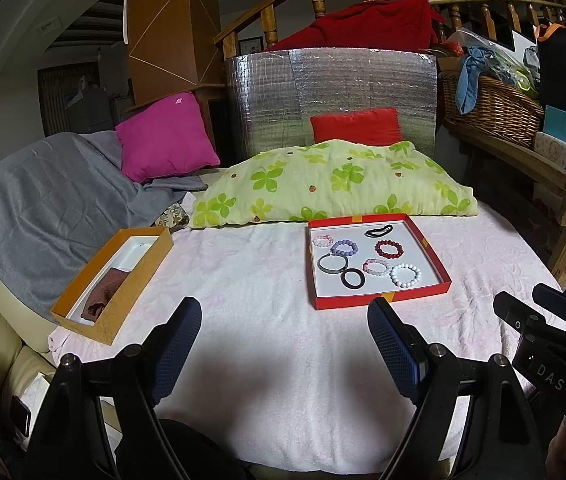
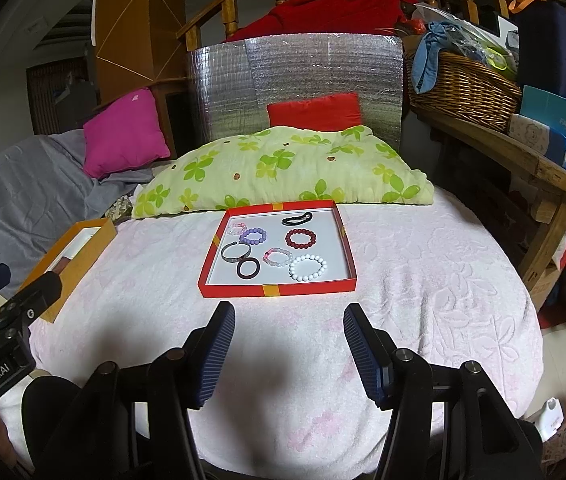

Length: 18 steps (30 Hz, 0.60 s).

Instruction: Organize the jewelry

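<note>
Eight bracelets in red tray

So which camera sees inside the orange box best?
The left wrist view. There the orange box shows its whole opening, with a brownish cloth lying in its white inside. In the right wrist view the same box sits far off to the left edge, partly hidden behind the left gripper, so little of its inside shows.

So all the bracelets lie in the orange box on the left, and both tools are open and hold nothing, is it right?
Not quite. The bracelets lie in the red tray, as the right wrist view shows; the orange box holds only a brownish cloth. Left tool and right tool are open, holding nothing.
</note>
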### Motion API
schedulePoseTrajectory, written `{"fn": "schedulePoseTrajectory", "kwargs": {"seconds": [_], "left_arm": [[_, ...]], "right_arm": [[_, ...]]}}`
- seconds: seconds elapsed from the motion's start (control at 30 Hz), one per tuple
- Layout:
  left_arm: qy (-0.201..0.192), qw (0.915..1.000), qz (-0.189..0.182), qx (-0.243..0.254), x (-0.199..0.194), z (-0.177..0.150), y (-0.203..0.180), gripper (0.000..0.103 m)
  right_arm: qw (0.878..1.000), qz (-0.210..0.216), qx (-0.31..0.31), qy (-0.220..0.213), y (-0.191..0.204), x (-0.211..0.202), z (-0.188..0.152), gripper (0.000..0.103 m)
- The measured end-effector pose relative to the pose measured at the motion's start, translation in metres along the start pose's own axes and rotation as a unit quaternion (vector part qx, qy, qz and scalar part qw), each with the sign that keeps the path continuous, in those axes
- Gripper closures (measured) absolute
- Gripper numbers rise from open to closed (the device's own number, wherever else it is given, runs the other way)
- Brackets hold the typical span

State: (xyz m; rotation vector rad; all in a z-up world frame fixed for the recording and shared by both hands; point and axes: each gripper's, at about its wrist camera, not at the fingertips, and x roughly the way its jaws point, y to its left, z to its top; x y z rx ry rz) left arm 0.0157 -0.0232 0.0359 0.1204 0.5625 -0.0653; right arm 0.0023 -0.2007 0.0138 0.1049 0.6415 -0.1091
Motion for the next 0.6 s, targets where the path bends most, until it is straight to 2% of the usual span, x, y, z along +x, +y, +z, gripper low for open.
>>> {"fn": "schedulePoseTrajectory", "kwargs": {"seconds": [0.5,0.6], "left_arm": [[-0.004,1.0,-0.003,0.0,0.003,0.0,0.0,0.017],[-0.008,0.9999,-0.007,-0.004,0.013,0.002,0.0,0.017]], "right_arm": [[1.0,0.001,-0.001,0.003,0.004,0.005,0.002,0.042],[1.0,-0.001,-0.001,0.003,0.0,0.011,0.004,0.042]]}}
